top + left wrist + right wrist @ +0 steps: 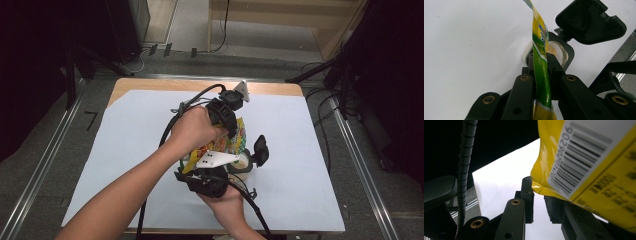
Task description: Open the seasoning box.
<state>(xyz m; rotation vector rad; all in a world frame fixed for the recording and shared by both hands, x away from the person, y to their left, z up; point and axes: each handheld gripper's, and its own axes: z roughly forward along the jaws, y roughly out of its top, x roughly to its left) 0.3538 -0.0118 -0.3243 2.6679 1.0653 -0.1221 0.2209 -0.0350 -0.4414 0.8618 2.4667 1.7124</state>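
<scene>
Two grippers, left gripper (540,62) and right gripper (540,195), pinch one yellow bag (227,142); hard pulling could rip it, spilling food on the counter (300,150).

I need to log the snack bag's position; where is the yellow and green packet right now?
In the high view the yellow and green packet is held above the white sheet near the table's middle, between the left gripper and right gripper, beside a tape roll.

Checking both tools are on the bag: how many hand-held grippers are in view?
2. The left hand-held gripper clamps the yellow-green snack bag from its far side; the right hand-held gripper is at the bag's near end.
</scene>
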